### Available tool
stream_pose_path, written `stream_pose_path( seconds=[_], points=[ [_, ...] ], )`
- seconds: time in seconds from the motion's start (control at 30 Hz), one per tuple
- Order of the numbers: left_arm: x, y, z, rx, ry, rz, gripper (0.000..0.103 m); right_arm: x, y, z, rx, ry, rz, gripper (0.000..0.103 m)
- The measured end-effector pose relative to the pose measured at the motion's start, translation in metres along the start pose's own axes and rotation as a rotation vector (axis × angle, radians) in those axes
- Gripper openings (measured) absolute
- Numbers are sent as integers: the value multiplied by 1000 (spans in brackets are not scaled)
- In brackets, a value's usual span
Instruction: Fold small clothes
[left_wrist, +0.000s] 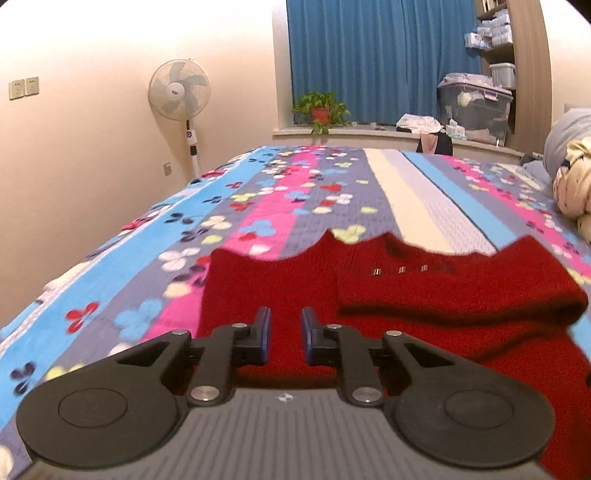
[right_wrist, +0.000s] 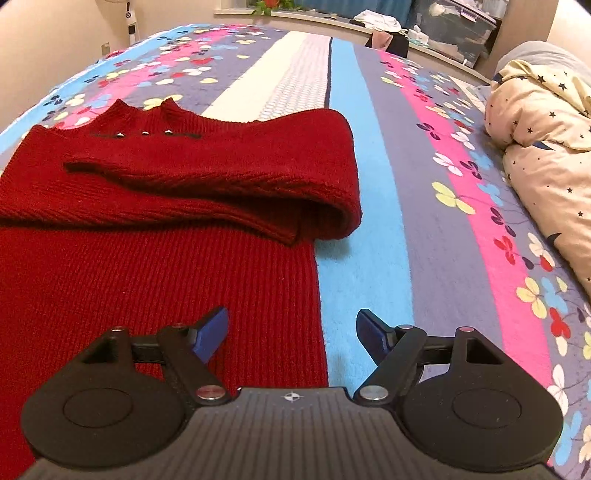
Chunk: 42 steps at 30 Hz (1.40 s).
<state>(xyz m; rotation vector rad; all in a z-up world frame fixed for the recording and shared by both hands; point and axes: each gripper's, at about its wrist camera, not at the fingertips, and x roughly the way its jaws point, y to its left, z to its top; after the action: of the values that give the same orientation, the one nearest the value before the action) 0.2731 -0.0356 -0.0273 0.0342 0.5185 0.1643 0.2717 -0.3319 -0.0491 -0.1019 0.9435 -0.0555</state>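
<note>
We see a red sweater (right_wrist: 147, 258) on a striped floral bedspread (right_wrist: 443, 229), fan (left_wrist: 179, 92) upper left; our left gripper (left_wrist: 286, 339) is narrow and empty, our right gripper (right_wrist: 291, 336) wide.

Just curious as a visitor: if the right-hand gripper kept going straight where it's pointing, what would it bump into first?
Probably the right edge of the red sweater on the bedspread; the right gripper, jaws open, straddles that edge. Depth is hard to judge.

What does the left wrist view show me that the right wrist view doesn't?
Only the left wrist view: the whole standing fan, the blue curtain, the wall sockets, and the left claw, nearly closed with nothing between. Only the right: the right claw, open over the sweater's edge. Both: the red sweater with its sleeve folded across, on the striped bedspread.
</note>
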Motion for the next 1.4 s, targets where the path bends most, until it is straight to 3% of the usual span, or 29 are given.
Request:
stream_pose_path(
  seconds=[0.23,0.33,0.37,0.47,0.53,0.57,0.63,0.7,0.77,0.83,0.9,0.93,1.0,1.07,1.1,1.13,1.17,1.23,1.3,1.33,1.37,1.4],
  points=[
    [69,7,19,-138,101,-55,22,-5,-6,1,7,-7,18,77],
    [93,7,20,-222,143,-82,30,-6,-7,2,10,-8,25,77],
    [100,5,20,-258,160,-96,34,-6,-7,2,7,-7,29,77],
    [123,-8,15,-323,245,-143,61,-5,-5,3,-5,-6,34,77],
    [133,-22,16,-289,253,-109,64,-3,-5,3,-12,-3,37,77],
    [135,-29,18,-266,245,-100,63,-2,-5,3,-14,-1,39,77],
    [141,-38,23,-227,258,-120,43,-1,-5,3,-19,1,39,77],
    [140,-43,31,-149,236,-68,6,0,-4,3,-27,3,39,77],
    [128,-31,41,-156,171,-90,2,1,-4,3,-31,4,38,77],
    [107,-13,52,-167,64,-59,2,2,-3,3,-34,6,36,77],
    [91,15,57,-183,-15,55,2,2,-4,3,-34,5,34,77],
    [90,31,55,-206,-16,116,2,1,-4,2,-34,4,33,77],
    [99,57,45,-224,61,214,2,1,-4,2,-35,5,32,77],
    [110,63,30,-157,174,246,3,2,-1,1,-43,6,27,77],
    [109,66,25,-138,186,255,7,2,0,1,-47,8,27,77],
    [101,68,24,-145,149,264,10,3,1,1,-50,11,26,77],
    [92,68,23,-159,103,258,18,4,2,1,-52,15,24,77],
    [82,62,23,-148,47,198,20,6,5,1,-59,23,19,77],
    [86,52,24,-63,24,119,21,9,8,-1,-70,33,15,77],
    [92,45,19,-7,47,83,24,11,9,-2,-76,40,12,77],
    [106,39,11,56,144,40,33,13,9,-4,-83,49,7,77],
    [124,34,0,112,277,23,34,15,10,-5,-90,58,1,77]
  ],
)
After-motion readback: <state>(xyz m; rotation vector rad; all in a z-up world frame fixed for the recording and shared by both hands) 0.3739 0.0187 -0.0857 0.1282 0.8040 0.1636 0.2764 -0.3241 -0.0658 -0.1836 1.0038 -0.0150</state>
